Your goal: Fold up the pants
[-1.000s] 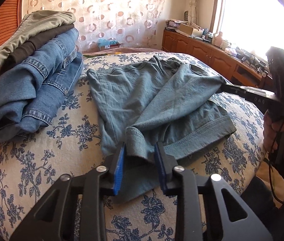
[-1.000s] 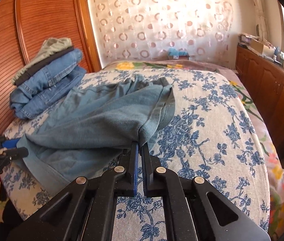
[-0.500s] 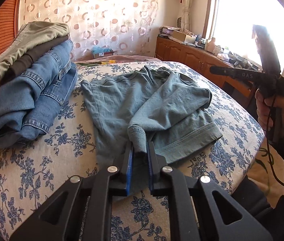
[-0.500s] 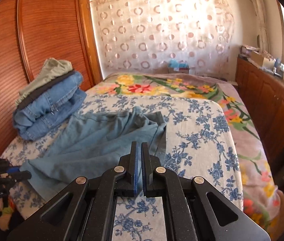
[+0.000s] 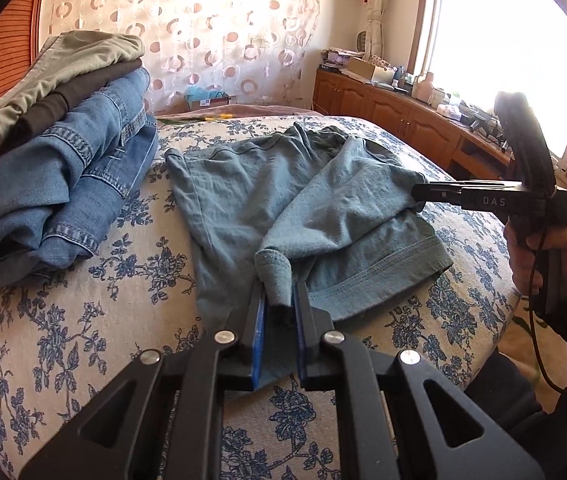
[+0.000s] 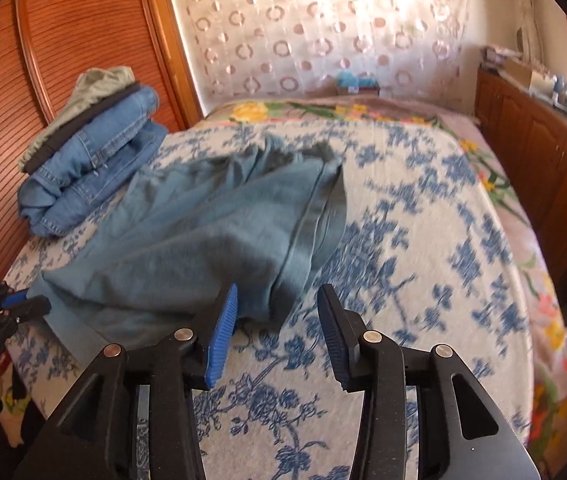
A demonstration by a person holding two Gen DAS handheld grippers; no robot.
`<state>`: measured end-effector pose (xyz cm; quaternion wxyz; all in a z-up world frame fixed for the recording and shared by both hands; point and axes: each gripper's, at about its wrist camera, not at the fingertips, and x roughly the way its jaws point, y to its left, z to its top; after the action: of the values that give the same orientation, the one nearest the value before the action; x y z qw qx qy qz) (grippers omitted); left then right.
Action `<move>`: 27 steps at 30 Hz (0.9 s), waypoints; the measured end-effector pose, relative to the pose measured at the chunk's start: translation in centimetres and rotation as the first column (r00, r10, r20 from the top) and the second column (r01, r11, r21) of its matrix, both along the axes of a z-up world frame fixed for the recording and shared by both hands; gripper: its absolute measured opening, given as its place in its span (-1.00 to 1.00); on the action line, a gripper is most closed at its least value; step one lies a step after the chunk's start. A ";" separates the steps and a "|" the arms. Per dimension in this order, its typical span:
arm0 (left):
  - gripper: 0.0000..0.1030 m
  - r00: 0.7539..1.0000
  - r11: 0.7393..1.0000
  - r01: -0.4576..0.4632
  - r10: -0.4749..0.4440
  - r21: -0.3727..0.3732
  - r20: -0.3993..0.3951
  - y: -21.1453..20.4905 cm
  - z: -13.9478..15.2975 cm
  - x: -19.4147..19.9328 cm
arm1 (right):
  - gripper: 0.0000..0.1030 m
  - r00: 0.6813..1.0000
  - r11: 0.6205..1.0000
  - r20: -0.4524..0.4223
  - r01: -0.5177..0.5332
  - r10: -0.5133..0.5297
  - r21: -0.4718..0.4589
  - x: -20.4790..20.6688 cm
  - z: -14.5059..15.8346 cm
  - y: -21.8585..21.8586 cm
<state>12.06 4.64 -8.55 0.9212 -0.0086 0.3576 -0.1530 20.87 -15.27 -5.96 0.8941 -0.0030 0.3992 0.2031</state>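
While the blue-grey pants (image 5: 267,200) lie partly folded on the bed (image 5: 83,320), one leg drawn over the other, the left gripper (image 5: 279,308) has its jaws nearly closed on a rolled bit of hem at the near edge of the cloth, the blue pads pressing the fabric from both sides. Across the bed, the right gripper (image 6: 279,312) stands with its jaws partly open; they have just been opening, and in the right wrist view the folded edge of the pants lies just ahead of and between the tips, with neither pad pressing on it. From the left wrist view, that same gripper reaches in from the right, its tip at the right-hand edge of the upper layer, held by a hand (image 5: 531,256) in a dark sleeve. The right wrist picture is blurred. A stack of folded clothes (image 5: 55,152), with denim at the bottom, a dark piece above it and an olive piece on top, sits on the bed's left side, near but apart from the pants. Behind the bed hangs a curtain (image 5: 203,28) with a ring pattern, and wooden cabinets (image 5: 395,116) run below a bright window on the right.
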 end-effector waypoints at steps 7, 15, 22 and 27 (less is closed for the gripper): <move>-0.82 1.000 1.000 -0.001 0.001 0.001 -0.006 0.0 -0.3 0.1 | -0.37 0.999 1.000 -0.039 -0.018 0.019 0.025 0.7 -0.7 0.2; -0.86 1.000 1.000 -0.004 0.004 -0.017 0.004 0.2 -0.2 -0.4 | -0.97 0.998 0.998 0.034 -0.047 0.045 0.041 0.0 1.3 0.1; -0.87 1.000 0.998 0.013 -0.011 -0.057 0.029 0.1 0.8 -1.5 | -0.98 0.988 0.999 0.150 -0.049 0.045 0.022 1.2 6.6 0.8; -0.87 1.000 0.997 0.003 -0.001 -0.082 0.026 0.6 0.8 -2.1 | -0.98 0.972 0.996 0.215 -0.089 0.090 -0.015 3.2 9.5 4.0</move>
<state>9.98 5.25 -7.76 0.9245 -0.0440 0.3390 -0.1687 24.11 -11.31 3.53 0.9220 -0.0453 0.2999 0.2409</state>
